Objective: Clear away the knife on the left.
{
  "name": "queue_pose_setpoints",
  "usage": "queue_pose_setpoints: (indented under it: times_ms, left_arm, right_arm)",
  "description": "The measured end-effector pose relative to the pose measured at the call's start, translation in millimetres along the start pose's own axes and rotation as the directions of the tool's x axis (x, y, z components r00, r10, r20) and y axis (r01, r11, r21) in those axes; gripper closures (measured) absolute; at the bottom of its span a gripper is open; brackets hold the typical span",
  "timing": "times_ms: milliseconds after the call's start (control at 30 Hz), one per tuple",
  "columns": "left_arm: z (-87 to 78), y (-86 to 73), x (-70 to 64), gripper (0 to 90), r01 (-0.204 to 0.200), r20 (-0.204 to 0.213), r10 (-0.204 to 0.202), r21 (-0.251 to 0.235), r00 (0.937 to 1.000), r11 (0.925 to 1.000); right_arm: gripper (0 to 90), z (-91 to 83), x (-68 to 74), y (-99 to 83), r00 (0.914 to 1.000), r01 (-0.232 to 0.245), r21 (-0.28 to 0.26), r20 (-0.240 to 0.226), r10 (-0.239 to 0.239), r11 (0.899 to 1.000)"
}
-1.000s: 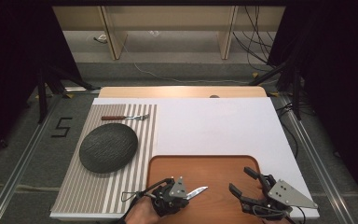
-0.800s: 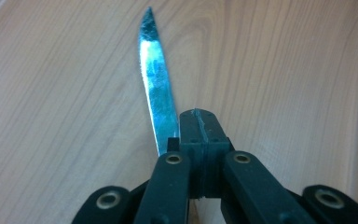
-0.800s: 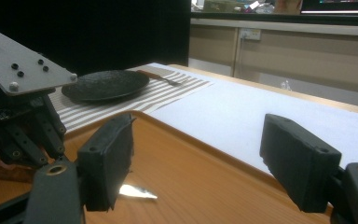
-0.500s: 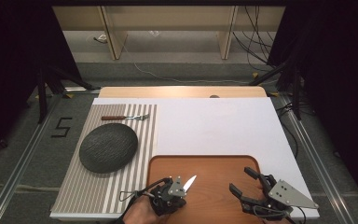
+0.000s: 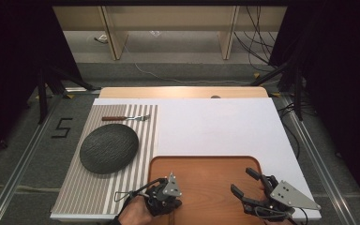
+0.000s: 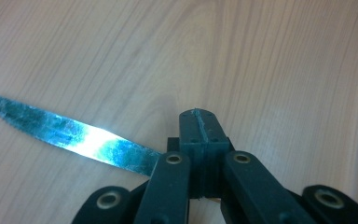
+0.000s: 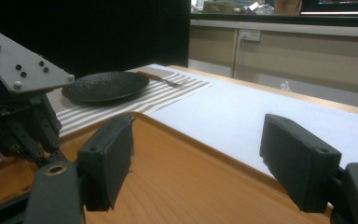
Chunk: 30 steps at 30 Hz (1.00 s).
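Jaws clamping knife (image 6: 74, 137), right gripper (image 5: 252, 183) spread

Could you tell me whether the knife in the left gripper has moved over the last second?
Yes. The left gripper has turned over the wooden tray: a second ago the blade pointed right across the tray, and now the knife is hidden under the gripper from above.

Left gripper (image 6: 199, 122) clamping knife (image 6: 70, 134), wooden tray (image 6: 270, 60)

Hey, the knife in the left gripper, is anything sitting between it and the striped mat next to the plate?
Nothing visible does. The left gripper holds the knife over the wooden tray; only the tray's low rim lies before the striped mat. The dark plate sits farther left.
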State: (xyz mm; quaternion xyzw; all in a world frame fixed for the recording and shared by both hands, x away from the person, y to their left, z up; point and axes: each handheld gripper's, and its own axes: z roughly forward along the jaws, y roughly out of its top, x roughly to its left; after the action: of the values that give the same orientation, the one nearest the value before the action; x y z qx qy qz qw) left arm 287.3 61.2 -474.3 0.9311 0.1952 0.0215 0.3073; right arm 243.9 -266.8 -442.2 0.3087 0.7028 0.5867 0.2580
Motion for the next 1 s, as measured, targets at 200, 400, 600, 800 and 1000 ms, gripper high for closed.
queue_pose_setpoints:
  times_ms: [200, 400, 600, 800, 1000]
  left_arm:
    - [-4.2, -5.7, 3.4, 89.8, 0.005, 0.005, -0.005, 0.0, 1.0, 1.0]
    - [-7.0, -9.2, 6.0, 89.7, 0.012, 0.006, -0.012, 0.003, 0.9999, 0.9999]
    - [-11.3, -14.6, 9.1, 89.8, 0.015, 0.005, -0.015, 0.007, 0.9999, 0.9999]
    - [-14.6, -19.1, 11.9, 89.8, 0.014, 0.005, -0.014, 0.008, 0.9999, 0.9999]
    - [-17.2, -22.4, 13.8, 89.8, 0.016, 0.007, -0.016, 0.01, 0.9998, 0.9998]
  right_arm:
    - [26.9, -0.3, 0.3, 0.2, 1.0, 0.0, -0.001, 0.0, 0.0, 1.0]
    - [26.9, -0.2, 0.3, 0.2, 1.0, 0.0, 0.0, 0.0, 0.0, 1.0]
    - [26.9, -0.6, -0.2, 0.2, 1.0, 0.0, -0.002, 0.002, 0.0, 1.0]
    - [26.9, -0.4, 0.1, 0.2, 1.0, -0.001, 0.0, 0.0, 0.001, 1.0]
    - [26.9, -0.6, -0.3, 0.2, 1.0, -0.001, -0.001, 0.003, 0.001, 1.0]
